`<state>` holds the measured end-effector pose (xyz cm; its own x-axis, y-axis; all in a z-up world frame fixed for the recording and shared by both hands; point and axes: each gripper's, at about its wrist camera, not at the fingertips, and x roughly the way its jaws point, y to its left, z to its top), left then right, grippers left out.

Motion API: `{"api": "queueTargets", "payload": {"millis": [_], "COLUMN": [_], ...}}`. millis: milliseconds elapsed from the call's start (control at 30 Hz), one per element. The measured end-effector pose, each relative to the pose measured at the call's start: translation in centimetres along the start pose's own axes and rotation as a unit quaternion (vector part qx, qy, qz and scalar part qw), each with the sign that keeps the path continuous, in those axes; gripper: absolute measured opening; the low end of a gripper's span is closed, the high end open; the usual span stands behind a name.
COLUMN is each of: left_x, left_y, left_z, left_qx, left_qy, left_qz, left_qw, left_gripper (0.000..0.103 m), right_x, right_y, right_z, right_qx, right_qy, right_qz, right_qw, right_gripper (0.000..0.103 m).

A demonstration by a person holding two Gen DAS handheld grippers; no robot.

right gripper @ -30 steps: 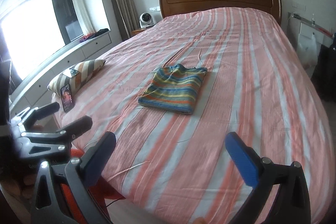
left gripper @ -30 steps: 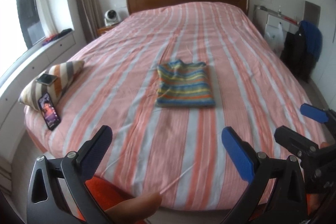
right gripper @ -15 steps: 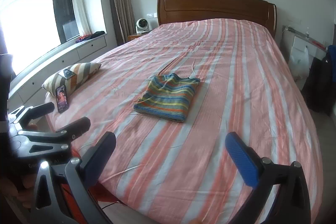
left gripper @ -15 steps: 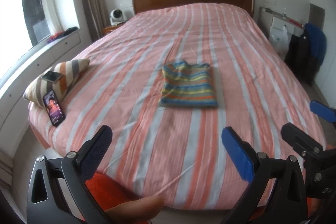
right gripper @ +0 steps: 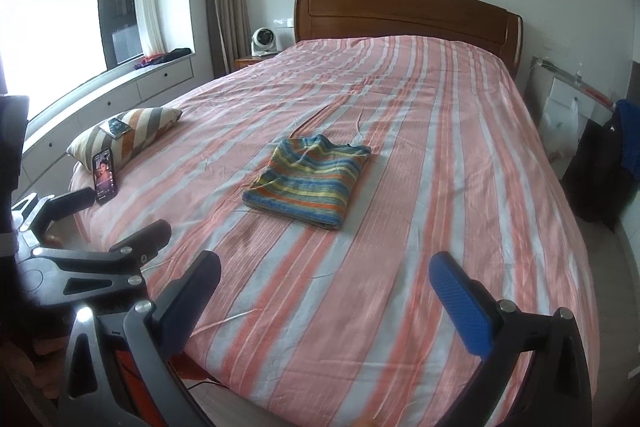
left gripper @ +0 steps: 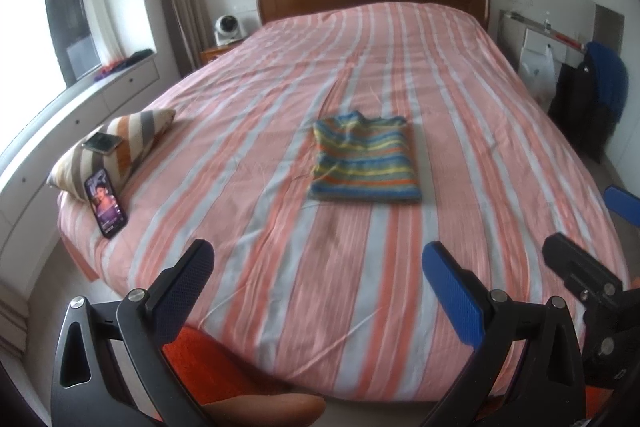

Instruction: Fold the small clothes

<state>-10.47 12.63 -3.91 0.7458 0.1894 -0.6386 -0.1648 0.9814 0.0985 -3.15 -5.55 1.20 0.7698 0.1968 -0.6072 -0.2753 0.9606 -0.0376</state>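
Note:
A small garment with blue, yellow and orange stripes (left gripper: 366, 161) lies folded into a flat rectangle in the middle of the bed (left gripper: 500, 155); it also shows in the right wrist view (right gripper: 306, 181). My left gripper (left gripper: 318, 291) is open and empty, held back over the foot of the bed, well short of the garment. My right gripper (right gripper: 326, 297) is open and empty too, at the foot of the bed. The right gripper shows at the right edge of the left wrist view (left gripper: 588, 235), and the left gripper at the left of the right wrist view (right gripper: 108, 223).
A striped pillow (left gripper: 120, 143) lies at the bed's left edge with one phone on top (left gripper: 102, 143) and another leaning against it (left gripper: 106, 203). A window bench (right gripper: 120, 91) runs along the left. Dark bags and a blue garment (left gripper: 592, 103) stand to the right.
Both grippers have pulled back and risen away from the bed, so the folded garment looks smaller and farther. Both stay open. The garment has not moved.

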Motion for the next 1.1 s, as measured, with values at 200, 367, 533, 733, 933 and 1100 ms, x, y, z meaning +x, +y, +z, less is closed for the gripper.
{"api": "queueTargets", "payload": {"millis": [200,367,533,733,933,1100], "left_x": [0.3,0.4,0.5,0.6,0.6,0.6], "left_y": [-0.8,-1.1,-1.1,-1.1,-1.3,-1.3], "left_z": [-0.2,-0.2,-0.3,-0.4,-0.4,-0.3], "left_qx": [0.019,0.019,0.019,0.016,0.015,0.016], "left_qy": [0.004,0.011,0.014,0.017,0.015,0.015], "left_qz": [-0.003,-0.007,-0.007,-0.014,-0.015,-0.013], "left_qw": [0.9998,0.9997,0.9997,0.9996,0.9997,0.9997], "left_gripper": [0.103,0.103,0.103,0.103,0.103,0.103], "right_x": [0.3,0.6,0.7,0.8,0.0,0.3], "right_y": [-0.6,-1.1,-1.2,-1.0,-0.8,-0.9], "right_z": [-0.3,-0.6,-0.6,-0.7,-0.6,-0.8], "right_qx": [0.001,-0.002,-0.005,-0.008,0.000,0.007], "right_qy": [0.009,0.017,0.021,0.029,0.028,0.029], "right_qz": [-0.027,-0.040,-0.048,-0.049,-0.017,-0.017], "right_qw": [1.000,0.999,0.999,0.998,0.999,0.999], "right_gripper": [0.103,0.103,0.103,0.103,0.103,0.103]}}
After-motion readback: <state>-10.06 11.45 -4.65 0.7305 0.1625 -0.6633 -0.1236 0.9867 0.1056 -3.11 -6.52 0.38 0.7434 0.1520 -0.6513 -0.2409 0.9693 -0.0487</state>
